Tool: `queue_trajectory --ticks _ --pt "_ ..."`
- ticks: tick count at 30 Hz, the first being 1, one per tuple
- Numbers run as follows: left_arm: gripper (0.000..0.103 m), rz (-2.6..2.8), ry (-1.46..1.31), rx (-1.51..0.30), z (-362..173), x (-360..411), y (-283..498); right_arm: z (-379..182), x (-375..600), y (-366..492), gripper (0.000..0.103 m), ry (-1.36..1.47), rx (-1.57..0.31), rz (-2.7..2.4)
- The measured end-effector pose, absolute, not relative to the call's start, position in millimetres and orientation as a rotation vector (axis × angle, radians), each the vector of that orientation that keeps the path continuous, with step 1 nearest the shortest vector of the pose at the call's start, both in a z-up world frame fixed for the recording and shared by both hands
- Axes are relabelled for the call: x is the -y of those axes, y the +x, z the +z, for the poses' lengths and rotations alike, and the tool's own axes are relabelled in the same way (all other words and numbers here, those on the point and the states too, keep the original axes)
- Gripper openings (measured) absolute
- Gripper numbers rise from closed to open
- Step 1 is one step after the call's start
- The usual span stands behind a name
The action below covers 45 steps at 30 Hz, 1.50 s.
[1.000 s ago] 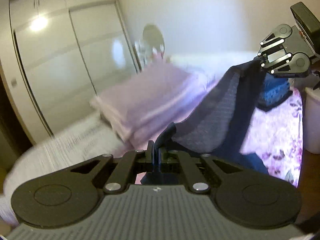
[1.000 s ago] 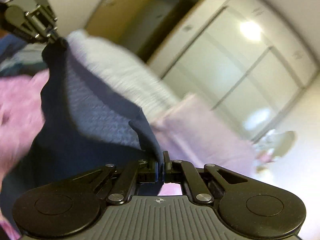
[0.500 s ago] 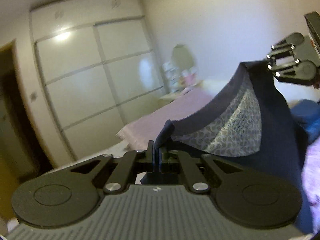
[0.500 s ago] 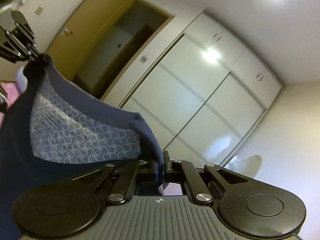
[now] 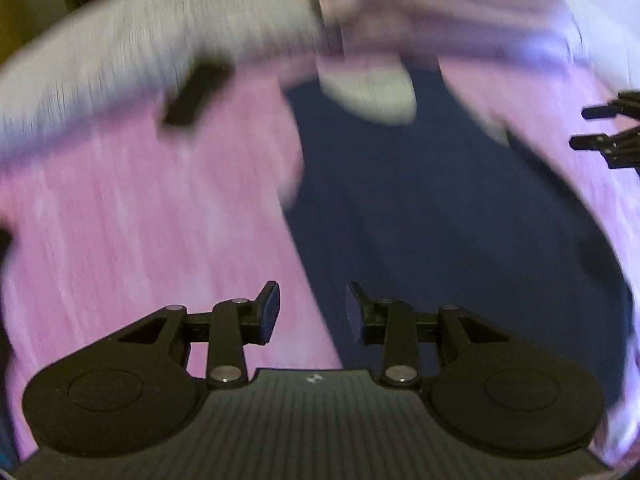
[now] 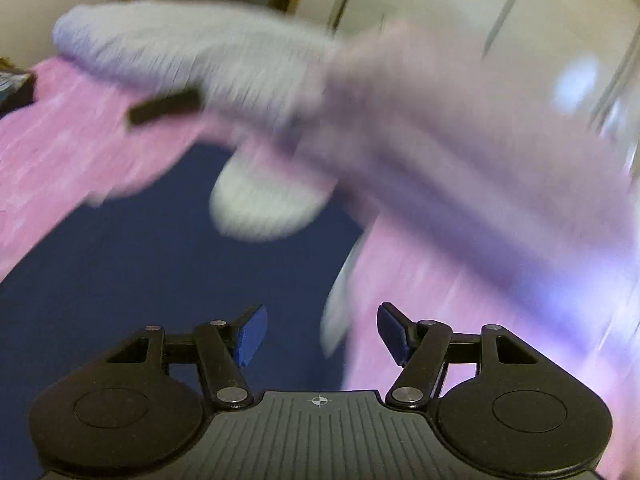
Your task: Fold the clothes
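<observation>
- left gripper (image 5: 312, 312): jaws wide apart, nothing between them; blue pads bare
- right gripper (image 6: 318, 334): jaws wide apart too, nothing held; its two finger ends also show at the right edge of the left wrist view
- both hang above the bed, not touching cloth as far as the blur lets me tell
- navy garment (image 5: 440, 220): one, lying spread on the pink bedspread (image 5: 140, 220), under and ahead of both grippers; left gripper sits over its left edge, right gripper over its right edge
- pale rounded patch (image 6: 268, 204) at the far end of the garment, one; too blurred to say what it is
- small dark oblong object (image 5: 196, 94): one, on the bedspread near the white bedding, left of the garment; can't identify
- white textured bedding roll (image 6: 168, 40): one, along the far side
- folded lilac blanket (image 6: 460, 140): one, right of the roll, touching it
- no containers clearly visible; dark thing at far left edge of right wrist view unreadable
- heavy motion blur in both views
</observation>
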State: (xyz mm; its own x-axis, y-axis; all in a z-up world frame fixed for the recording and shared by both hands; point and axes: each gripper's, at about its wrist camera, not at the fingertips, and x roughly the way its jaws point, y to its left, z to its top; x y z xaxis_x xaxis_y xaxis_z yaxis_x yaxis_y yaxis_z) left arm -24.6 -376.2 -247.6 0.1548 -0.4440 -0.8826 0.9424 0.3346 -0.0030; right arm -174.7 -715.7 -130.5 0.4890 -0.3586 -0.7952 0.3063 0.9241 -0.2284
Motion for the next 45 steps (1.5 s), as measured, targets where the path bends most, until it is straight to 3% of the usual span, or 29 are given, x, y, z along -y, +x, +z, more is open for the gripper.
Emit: queue_trajectory --ticks 3,6,13,17,19,21,22,23,24,25,30,32,33,34,35,42,45 --pt "0.032 -1.090 0.665 -1.073 -275 323 -56 -181 707 -203 0.065 0.083 -1.089 -0.363" --pt "0.033 -1.142 0.666 -1.183 -291 286 -89 -192 663 -278 0.065 0.197 -1.190 -0.359" --pt "0.045 -1.264 0.699 -1.130 -312 257 -135 -196 598 -359 0.065 0.359 -1.277 -0.475" --pt "0.046 -1.333 0.717 -1.098 -325 241 -161 -188 573 -373 0.065 0.320 -1.255 -0.515" --pt "0.046 -1.366 0.725 -1.081 -331 233 -174 -186 563 -377 0.074 0.295 -1.241 -0.520" --pt "0.041 -1.349 0.690 -1.077 -336 236 -172 -189 556 -382 0.077 0.271 -1.215 -0.511" --pt "0.034 -1.333 0.673 -1.084 -339 241 -169 -191 554 -388 0.077 0.270 -1.195 -0.512" --pt "0.015 -1.320 0.647 -1.086 -338 243 -167 -194 555 -392 0.077 0.273 -1.172 -0.516" --pt "0.004 -1.306 0.622 -1.088 -338 244 -165 -198 561 -391 0.077 0.287 -1.141 -0.529" --pt "0.000 -1.296 0.603 -1.075 -335 244 -164 -201 567 -393 0.077 0.302 -1.110 -0.541" --pt "0.000 -1.253 0.571 -1.026 -330 249 -166 -228 608 -385 0.077 0.348 -0.999 -0.500" --pt "0.013 -1.197 0.585 -1.042 -334 255 -168 -239 622 -382 0.054 0.354 -0.997 -0.445" --pt "0.022 -1.169 0.592 -1.049 -336 257 -169 -243 627 -382 0.024 0.355 -1.004 -0.427" --pt "0.040 -1.141 0.599 -1.056 -338 260 -170 -246 632 -383 0.006 0.356 -1.008 -0.413" --pt "0.048 -1.115 0.593 -1.061 -339 263 -171 -245 638 -387 0.000 0.369 -1.002 -0.407" --pt "0.048 -1.098 0.559 -1.117 -336 296 -183 -177 694 -482 0.000 0.548 -0.886 -0.612" --pt "0.049 -1.111 0.572 -1.107 -334 303 -189 -179 709 -514 0.000 0.594 -0.920 -0.674"
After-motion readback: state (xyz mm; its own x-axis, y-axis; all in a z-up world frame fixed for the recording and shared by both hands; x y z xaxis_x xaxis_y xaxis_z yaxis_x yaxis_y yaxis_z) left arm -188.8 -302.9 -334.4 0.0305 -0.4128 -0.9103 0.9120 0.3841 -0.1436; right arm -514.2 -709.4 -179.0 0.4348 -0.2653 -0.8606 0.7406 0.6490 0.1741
